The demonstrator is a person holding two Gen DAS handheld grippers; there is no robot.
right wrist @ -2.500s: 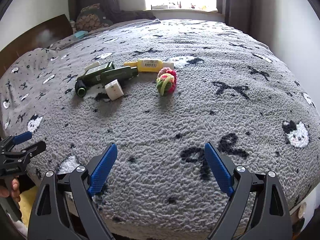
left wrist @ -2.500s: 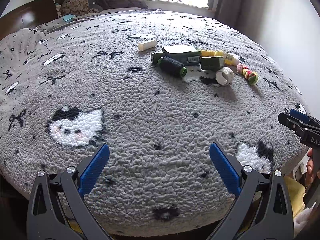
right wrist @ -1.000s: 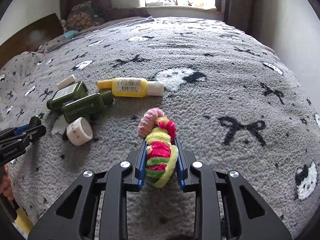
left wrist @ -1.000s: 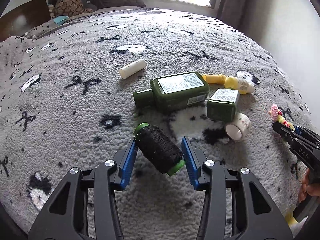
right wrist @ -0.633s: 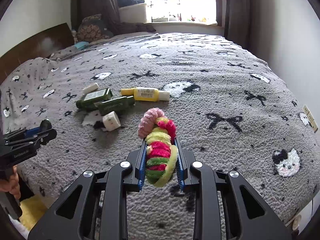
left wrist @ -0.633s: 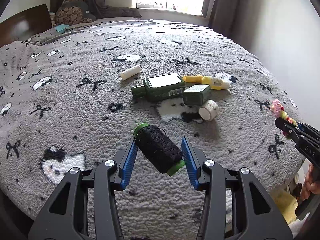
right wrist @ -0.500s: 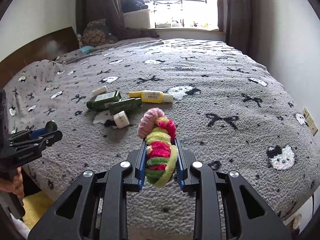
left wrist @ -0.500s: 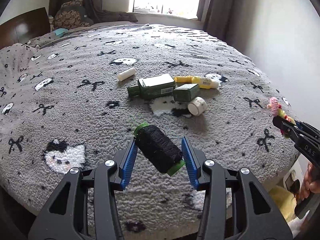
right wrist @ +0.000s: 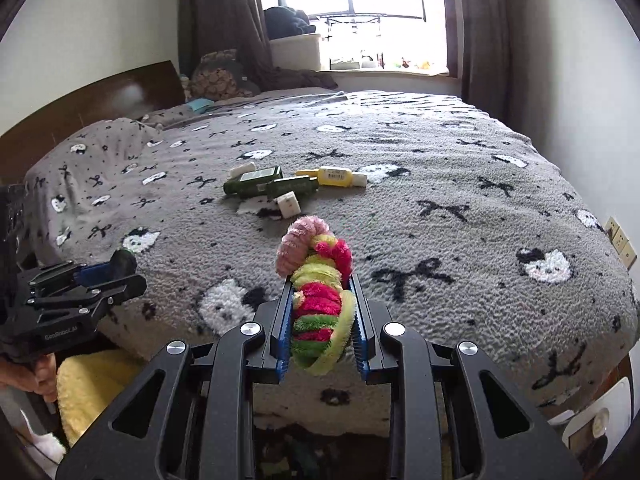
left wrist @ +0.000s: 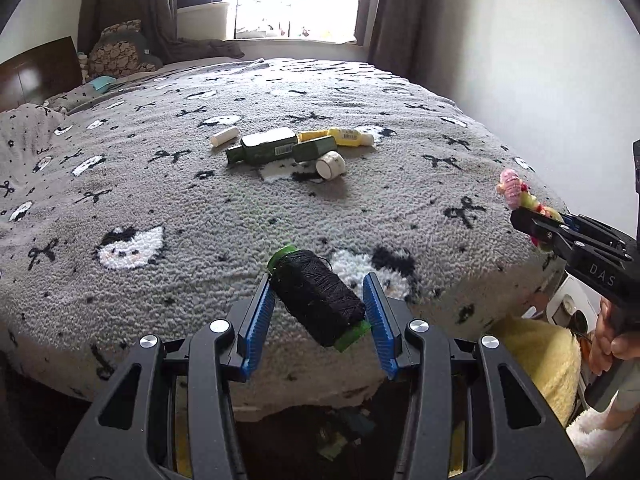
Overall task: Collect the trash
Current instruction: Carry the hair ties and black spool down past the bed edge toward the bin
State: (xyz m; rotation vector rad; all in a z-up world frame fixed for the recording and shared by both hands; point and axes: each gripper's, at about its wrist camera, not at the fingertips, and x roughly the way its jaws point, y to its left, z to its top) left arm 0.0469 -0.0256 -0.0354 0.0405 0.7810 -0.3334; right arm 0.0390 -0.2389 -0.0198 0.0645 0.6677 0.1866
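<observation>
My left gripper [left wrist: 319, 312] is shut on a spool of black thread [left wrist: 318, 302] with green ends, held above the near edge of the bed. My right gripper [right wrist: 318, 322] is shut on a bundle of fuzzy pink, yellow, red and green hair ties [right wrist: 318, 300]. Each gripper shows in the other's view: the right gripper [left wrist: 532, 226] at the right edge, the left gripper [right wrist: 128, 270] at the left. On the grey blanket lie two dark green bottles [left wrist: 268, 146], a yellow tube [left wrist: 344, 136], a white tape roll [left wrist: 331, 164] and a white stick [left wrist: 225, 136].
The bed's grey blanket [left wrist: 160, 200] with cat and bow patterns fills both views. A dark headboard [right wrist: 92, 108] and pillows stand at the far left, a window [right wrist: 360, 12] behind. A yellow fluffy cloth [left wrist: 536, 356] lies below the bed edge. A hand [left wrist: 616, 340] holds the right gripper.
Both grippers have pulled back from the pile and risen a little, each carrying its object. The bottles and tape roll now look smaller and farther away, and the bed's near edge shows.
</observation>
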